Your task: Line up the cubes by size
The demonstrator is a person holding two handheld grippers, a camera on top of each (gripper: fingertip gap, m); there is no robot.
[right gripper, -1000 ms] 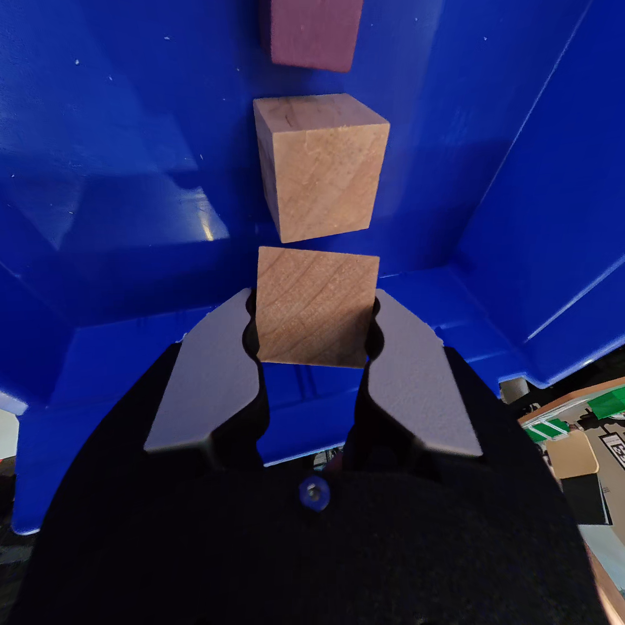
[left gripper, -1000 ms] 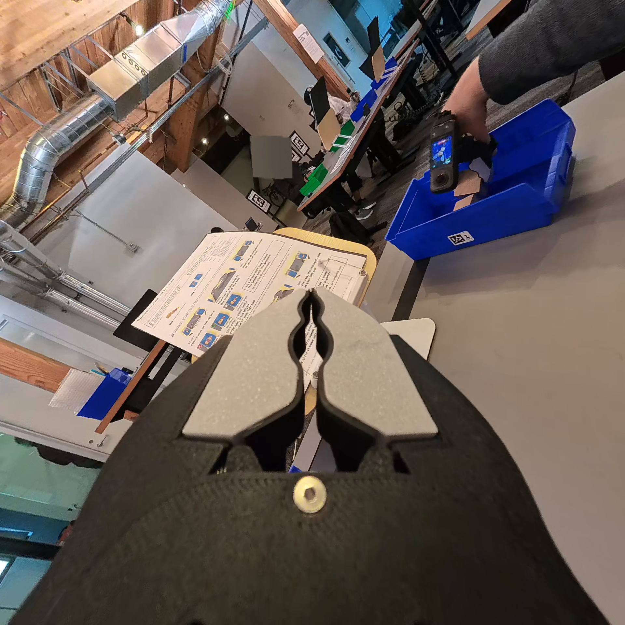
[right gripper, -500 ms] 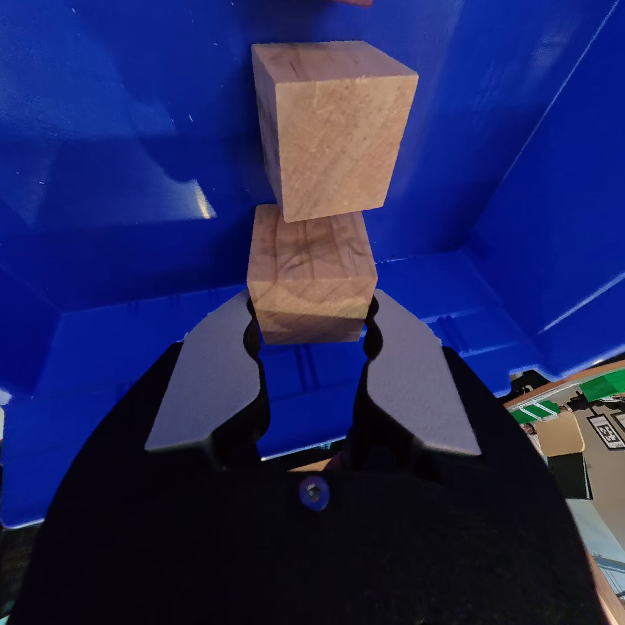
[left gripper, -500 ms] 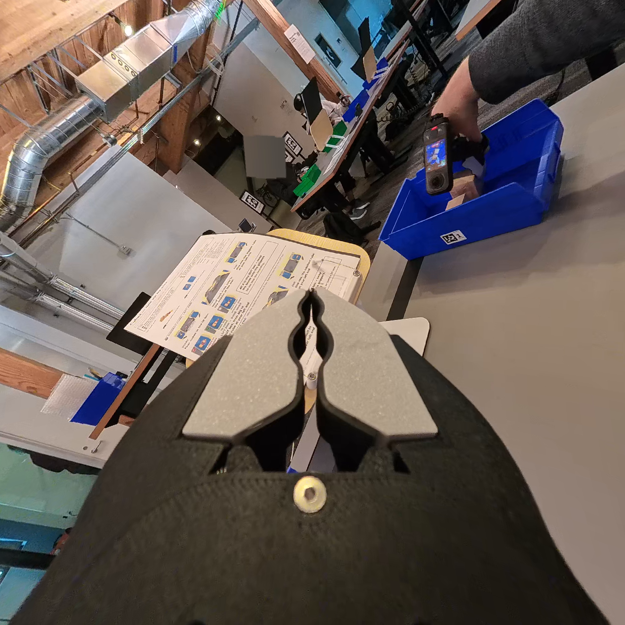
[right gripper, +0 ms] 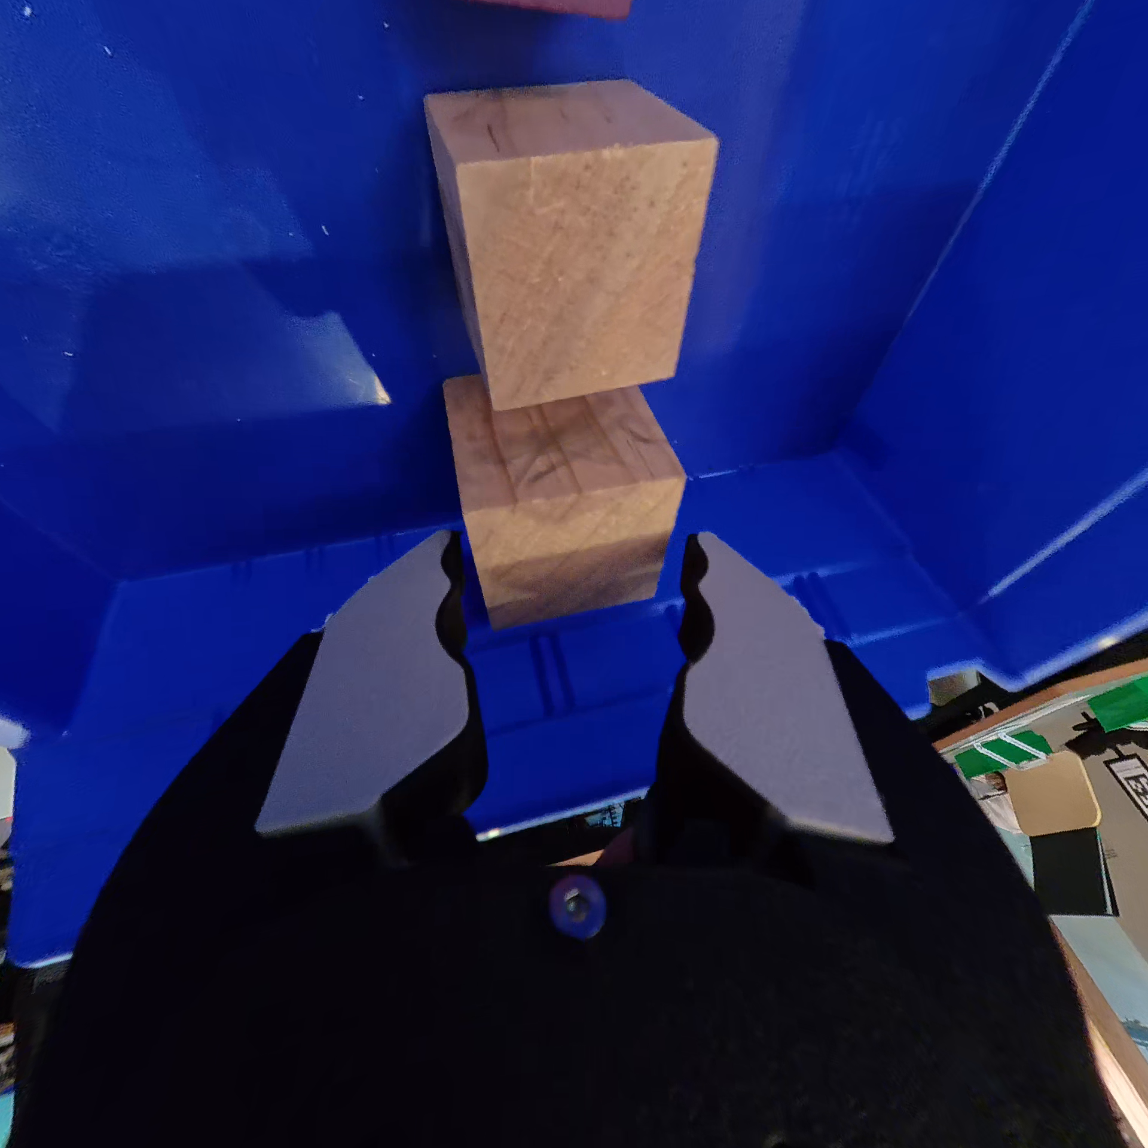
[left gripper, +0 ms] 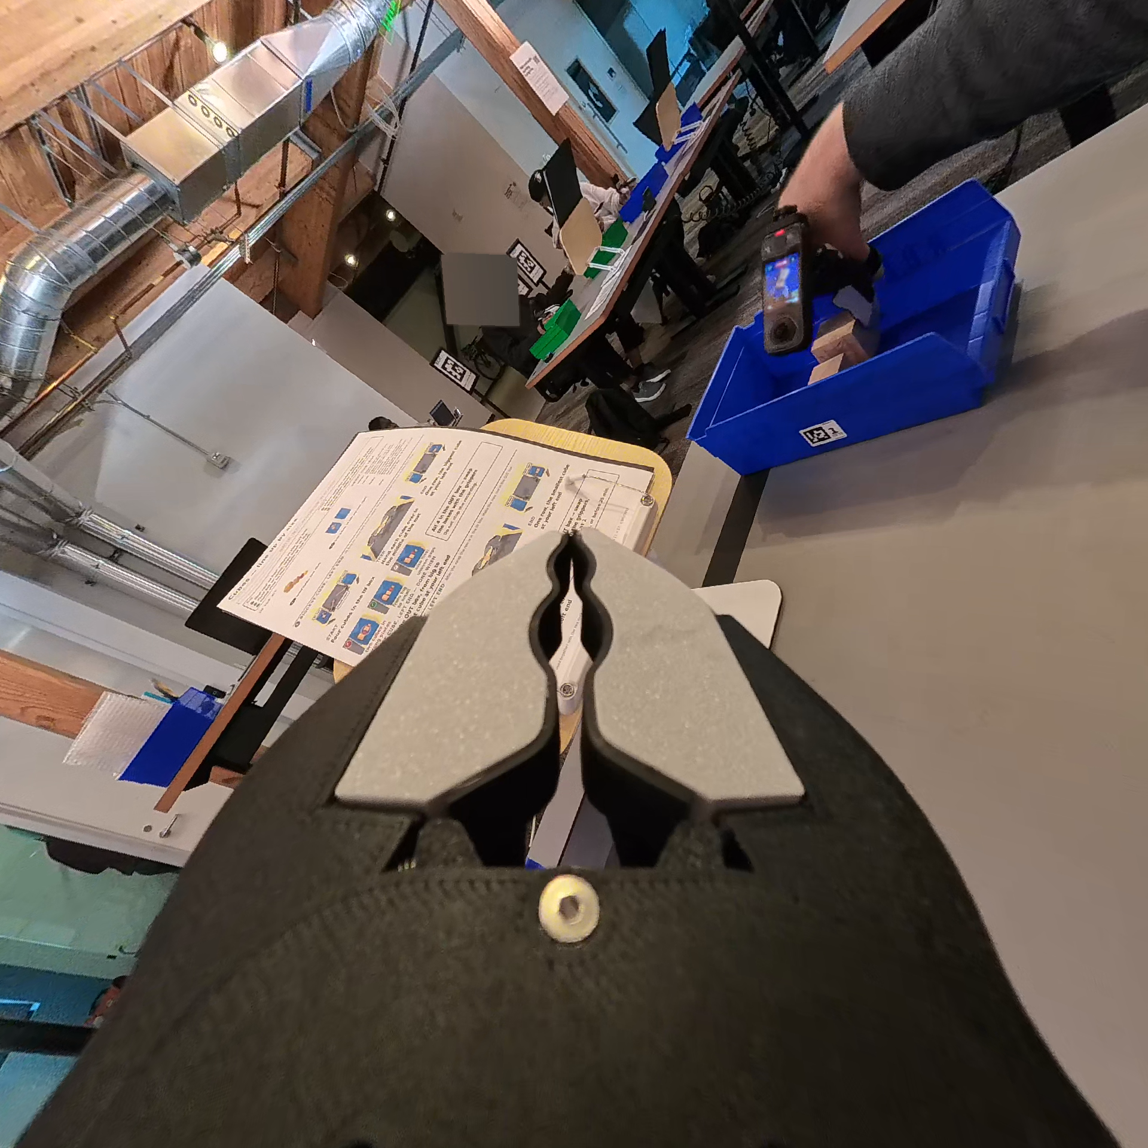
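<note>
Right wrist view showed 2 light wooden cubes [right gripper: 568, 503] touching in a row inside the deep blue plastic bin [right gripper: 186, 310]. The right gripper [right gripper: 568, 559] was spread wide, letting go. The left gripper [left gripper: 573, 546] was squeezed closed, empty. More cubes probably waited.

blue bin [right gripper: 186, 248], tan cubes [right gripper: 578, 261] (wood-grained)

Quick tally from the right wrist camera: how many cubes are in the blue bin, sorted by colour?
Plain wood cubes: 2, the nearer cube between the open right gripper's fingers, untouched, and the farther cube behind it.
Purple cubes: 1, only an edge showing at the top of the view.
Total in the blue bin: 3 in view.
</note>
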